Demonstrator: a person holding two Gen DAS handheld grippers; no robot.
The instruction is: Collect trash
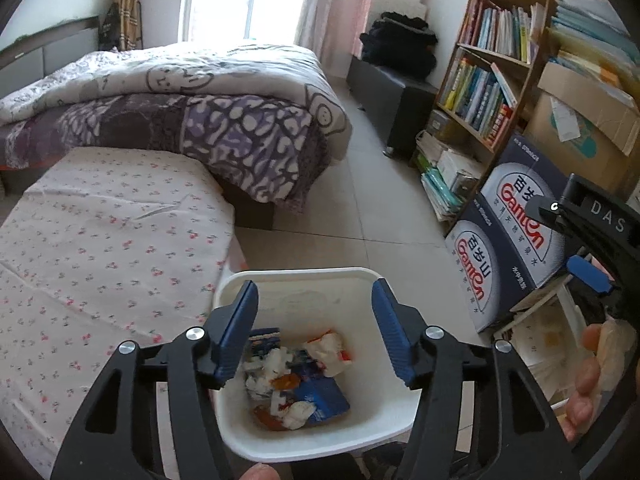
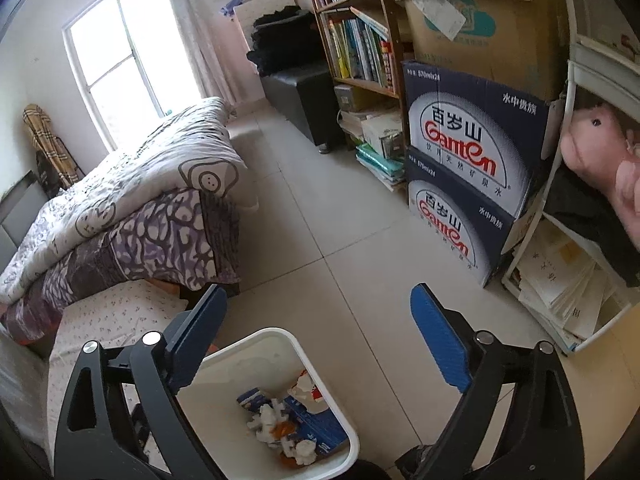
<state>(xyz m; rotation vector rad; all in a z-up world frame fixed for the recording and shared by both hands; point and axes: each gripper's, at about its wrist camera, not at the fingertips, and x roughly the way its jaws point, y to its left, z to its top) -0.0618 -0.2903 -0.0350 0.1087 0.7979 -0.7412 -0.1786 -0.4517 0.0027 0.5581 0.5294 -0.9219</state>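
Both grippers, left and right, spread, apparently empty, above upright white bin.

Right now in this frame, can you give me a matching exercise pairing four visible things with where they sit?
Things:
1. white plastic bin
2. pink plush toy
3. blue Ganten water cartons
4. black folded clothes

Places:
A. on the dark bench
B. stacked against the bookshelf
C. under both open hand-held grippers
D. on the white shelf

Pairs: 1-C, 2-D, 3-B, 4-A

Trash in bin beside bed
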